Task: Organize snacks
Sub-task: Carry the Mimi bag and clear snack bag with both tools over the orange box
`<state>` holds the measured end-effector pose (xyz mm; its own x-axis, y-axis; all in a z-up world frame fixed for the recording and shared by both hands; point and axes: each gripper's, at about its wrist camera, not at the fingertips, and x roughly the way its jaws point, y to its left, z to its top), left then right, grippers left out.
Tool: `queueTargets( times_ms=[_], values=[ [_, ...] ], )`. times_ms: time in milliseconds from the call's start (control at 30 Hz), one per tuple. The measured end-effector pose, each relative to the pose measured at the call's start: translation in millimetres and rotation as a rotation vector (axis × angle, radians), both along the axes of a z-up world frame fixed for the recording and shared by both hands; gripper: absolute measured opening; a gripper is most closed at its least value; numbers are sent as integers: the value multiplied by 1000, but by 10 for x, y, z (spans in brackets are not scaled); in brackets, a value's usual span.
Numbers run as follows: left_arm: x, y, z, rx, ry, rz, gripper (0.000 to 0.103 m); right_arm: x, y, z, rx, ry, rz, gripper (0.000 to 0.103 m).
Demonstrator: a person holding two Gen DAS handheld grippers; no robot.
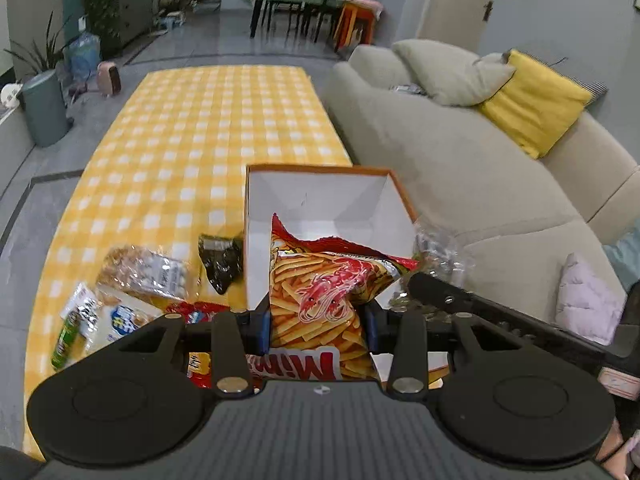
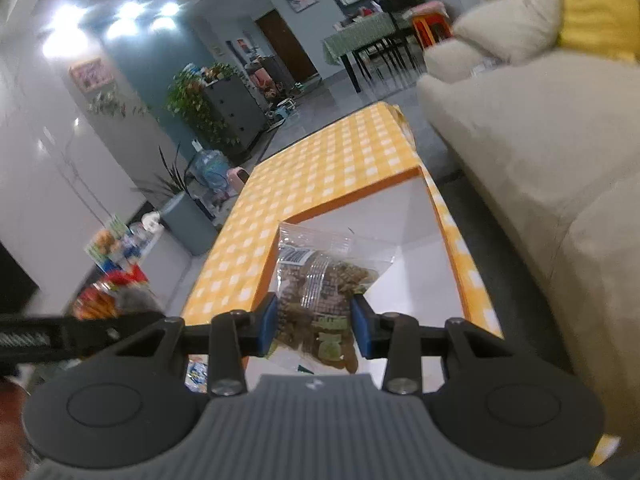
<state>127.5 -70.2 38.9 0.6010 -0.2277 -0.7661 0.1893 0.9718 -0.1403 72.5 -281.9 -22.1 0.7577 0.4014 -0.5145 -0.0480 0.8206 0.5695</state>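
From my left wrist, my left gripper [image 1: 319, 326] is clamped on a red bag of shrimp-flavoured fries [image 1: 320, 284], the blue pads [image 1: 265, 330] pressing its waist from both sides. The bag's top stands ahead of my jaws, over the near part of the open orange-rimmed box [image 1: 320, 200], whose white floor looks bare. Left of my jaws, on the yellow checked tablecloth [image 1: 200, 120], lie the remaining snacks: a dark seaweed packet [image 1: 220, 258] just beside the box wall, a clear bag of bread [image 1: 146, 270], a white wrapped pack [image 1: 116, 312] and a small green tube [image 1: 66, 338]. My other gripper's black arm [image 1: 460, 300] crosses in from the right, touching or nearly touching the bag's corner.

From my right wrist, my right gripper [image 2: 314, 328] is pinched on a clear pouch of brown snack pieces [image 2: 320, 292], held narrow at its lower half, the sealed top ahead of my jaws and above the box's white interior [image 2: 412, 248]. To the left, the red bag shows blurred beside the left tool.

The risks, as I judge them: both loads head for one opening, so the tools could knock together or one bag could sweep the other aside. The tall fries bag could catch the box's near wall and shove the light box along the cloth. The slick pouch could slip from my right pads if I tilt further.
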Motion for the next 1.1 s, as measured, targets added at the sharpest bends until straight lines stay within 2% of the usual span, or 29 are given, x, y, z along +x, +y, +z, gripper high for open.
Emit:
queueTargets(
  times_ms=[200,400,700,833,900,967,1100],
  values=[
    [225,-263,-329,60,81,32,47,8,-204,-95,64,-11,-11,38],
    [428,-496,-745,179,144,55,47,-20,-333,-245,90,22,-54,38],
    [603,-681,-1240,331,209,88,47,74,-418,-366,132,40,-51,38],
    [586,-696,-1328,346,232,93,48,117,-398,-379,133,64,-48,38],
    [563,-703,-1331,342,226,106,53,143,-374,-384,123,74,-41,38],
    [532,-663,-1295,303,205,119,55,191,-339,-393,132,88,-28,38],
    [515,-710,-1264,281,207,78,63,240,-305,-398,120,101,-23,38]
  ],
)
